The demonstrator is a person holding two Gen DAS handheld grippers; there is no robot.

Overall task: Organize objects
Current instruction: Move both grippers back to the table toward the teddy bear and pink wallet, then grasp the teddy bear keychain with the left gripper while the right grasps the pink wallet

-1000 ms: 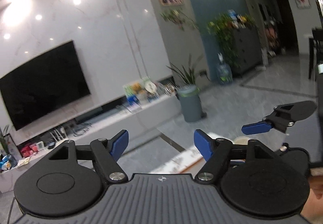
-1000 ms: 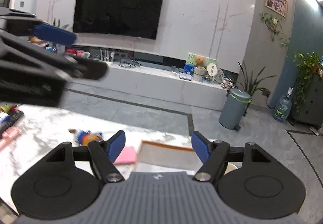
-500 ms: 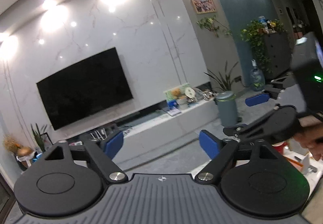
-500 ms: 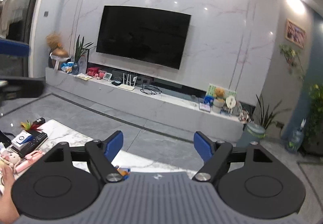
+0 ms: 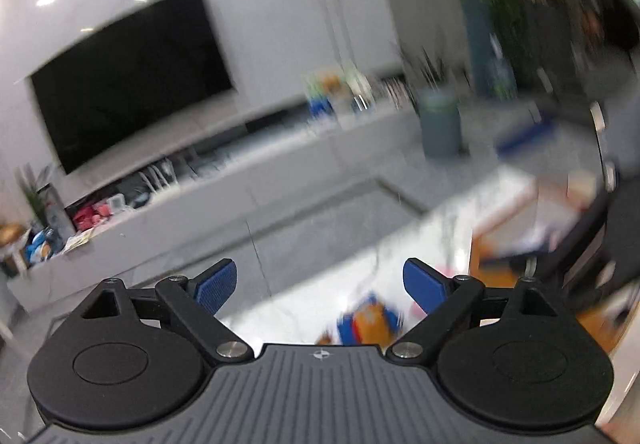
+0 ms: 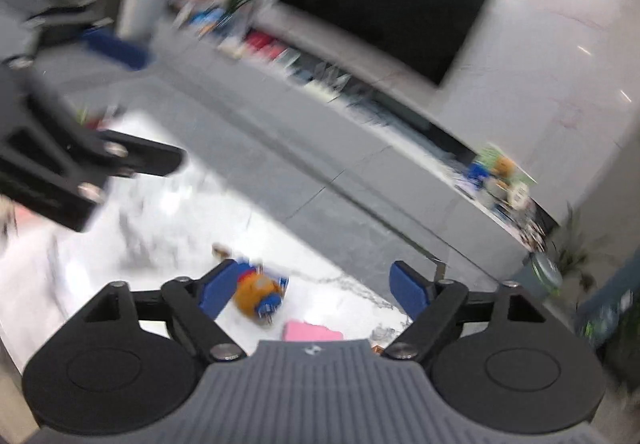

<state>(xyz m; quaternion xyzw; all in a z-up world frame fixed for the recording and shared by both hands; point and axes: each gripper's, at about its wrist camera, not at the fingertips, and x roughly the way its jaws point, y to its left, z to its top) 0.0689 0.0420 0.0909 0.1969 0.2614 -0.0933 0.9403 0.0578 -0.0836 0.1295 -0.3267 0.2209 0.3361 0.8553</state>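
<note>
Room: I see a living room with a big dark television (image 5: 132, 83) on a pale marble wall, and a long low cabinet (image 5: 224, 179) under it. All is blurred, so small things are hard to read.

Table: a white marble table (image 6: 168, 244) is below me. The objects to organize lie loose on it, so I judge that the task is at its beginning and almost everything is left to do.

Tray: at the right in the left view there is something like a wooden tray or box (image 5: 496, 268). It is perhaps the place for the objects, but I cannot tell what is inside.

Toy: an orange and blue toy (image 6: 258, 294) lies on the table, just in front of my right gripper. It is not held.

Pink thing: a flat pink block (image 6: 312, 332) lies just beside the toy, near my right gripper.

Left gripper (image 5: 320, 286): my jaws have just been opening and stand fully wide, with nothing between them. The toy lies below them.

Right gripper (image 6: 308, 288): my jaws have just been opening and are wide, holding nothing.

Views: only the left view shows the tray and the grey bin (image 5: 440, 127). Only the right view shows the pink block clearly.
</note>
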